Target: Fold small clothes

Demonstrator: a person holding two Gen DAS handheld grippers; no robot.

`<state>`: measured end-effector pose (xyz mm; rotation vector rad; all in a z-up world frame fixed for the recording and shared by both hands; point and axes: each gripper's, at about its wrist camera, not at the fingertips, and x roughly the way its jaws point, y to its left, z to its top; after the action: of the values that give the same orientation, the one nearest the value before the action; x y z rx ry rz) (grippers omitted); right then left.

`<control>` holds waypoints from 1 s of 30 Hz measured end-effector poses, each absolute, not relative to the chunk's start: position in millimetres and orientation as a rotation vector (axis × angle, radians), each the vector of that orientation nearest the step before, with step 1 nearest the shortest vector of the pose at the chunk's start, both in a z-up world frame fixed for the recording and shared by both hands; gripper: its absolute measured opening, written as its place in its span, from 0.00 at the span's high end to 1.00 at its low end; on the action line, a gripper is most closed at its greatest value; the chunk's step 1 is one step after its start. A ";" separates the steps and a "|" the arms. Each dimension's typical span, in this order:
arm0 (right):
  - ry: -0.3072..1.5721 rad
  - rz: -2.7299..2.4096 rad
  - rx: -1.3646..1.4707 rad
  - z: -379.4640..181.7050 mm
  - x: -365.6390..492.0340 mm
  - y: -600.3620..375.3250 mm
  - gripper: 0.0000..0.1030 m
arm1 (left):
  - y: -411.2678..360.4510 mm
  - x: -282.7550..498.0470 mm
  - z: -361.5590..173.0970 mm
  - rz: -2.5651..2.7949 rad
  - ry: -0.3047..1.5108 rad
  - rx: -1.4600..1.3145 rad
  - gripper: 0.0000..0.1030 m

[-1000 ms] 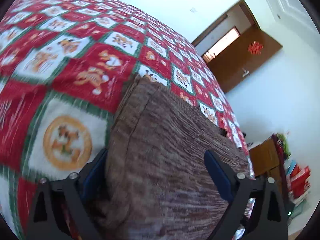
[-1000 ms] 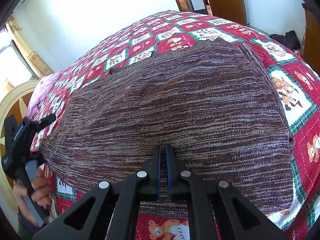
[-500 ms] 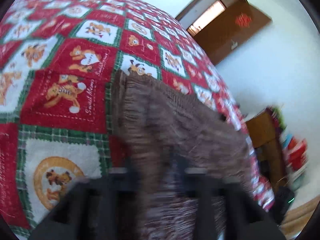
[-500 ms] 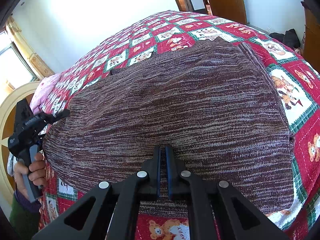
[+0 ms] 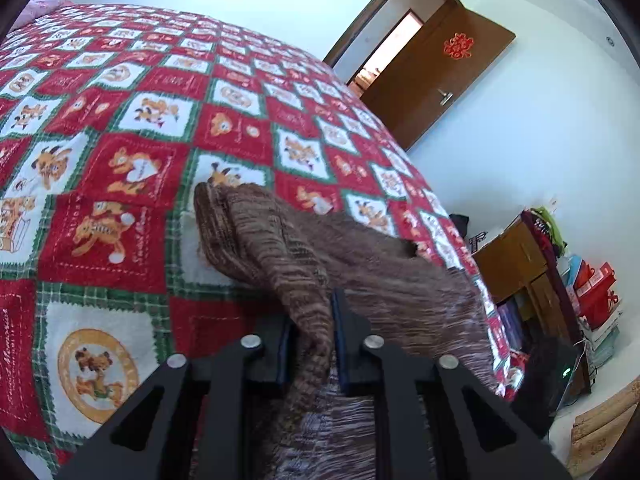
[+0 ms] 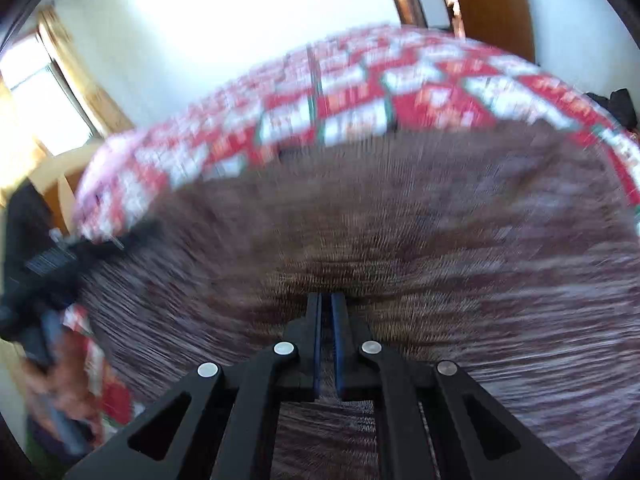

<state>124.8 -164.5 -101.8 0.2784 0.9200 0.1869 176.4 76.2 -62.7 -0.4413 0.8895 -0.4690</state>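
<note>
Pinching a bunched fold of the brown knit (image 5: 280, 248), the left gripper (image 5: 312, 344) has just closed on it. Ahead of it the knit's long axis runs away across the red quilt (image 5: 120, 168), ending in a ribbed edge. The right gripper (image 6: 326, 344) clamps the knit's near hem, blurred.

Right gripper (image 6: 326, 308) clamped on near edge of brown knitted garment (image 6: 400, 232), spread over red patterned bedspread (image 6: 360, 92). Left gripper (image 6: 72, 252) (hand-held, blurred) at garment's left edge.
</note>
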 end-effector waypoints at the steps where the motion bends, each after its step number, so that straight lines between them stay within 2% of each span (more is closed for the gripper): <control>1: 0.906 0.185 0.275 -101.8 123.5 -164.0 0.97 | 71.7 177.0 -61.1 -0.469 0.885 -0.434 0.85; 3: 0.917 0.189 0.281 -100.7 124.4 -165.1 0.97 | 57.8 176.4 -57.1 -0.485 0.880 -0.407 0.89; 8: 0.909 0.241 0.428 -97.8 123.2 -187.5 0.95 | 17.6 166.0 -48.2 -0.530 0.862 -0.331 0.89; 11: 0.833 0.234 0.508 -89.3 116.4 -206.7 0.95 | -14.0 157.7 -49.1 -0.566 0.862 -0.270 0.89; 17: 0.782 0.197 0.616 -93.1 110.3 -230.4 0.95 | -69.2 144.7 -73.8 -0.581 0.896 -0.148 0.89; 24: 0.742 0.293 0.757 -95.0 107.8 -238.3 0.95 | -68.7 135.6 -74.3 -0.583 0.853 -0.129 0.88; 25: 0.731 0.313 0.769 -93.1 108.8 -238.0 0.95 | -69.1 132.7 -73.8 -0.589 0.841 -0.125 0.85; 26: 0.724 0.326 0.769 -90.9 108.8 -236.3 0.89 | -70.7 129.9 -73.3 -0.596 0.831 -0.119 0.83; 27: 0.725 0.325 0.761 -89.7 109.8 -235.9 0.72 | -74.7 127.8 -72.4 -0.615 0.822 -0.117 0.79; 29: 0.724 0.291 0.749 -89.8 109.8 -235.9 0.48 | -85.3 128.8 -70.4 -0.639 0.814 -0.103 0.78; 30: 0.719 0.275 0.754 -90.2 107.8 -239.0 0.48 | -93.8 132.1 -69.0 -0.650 0.815 -0.081 0.78</control>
<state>107.8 -239.0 -90.2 0.7539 0.7190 0.2748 132.1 -93.8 -69.0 -0.0807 0.8148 -0.6500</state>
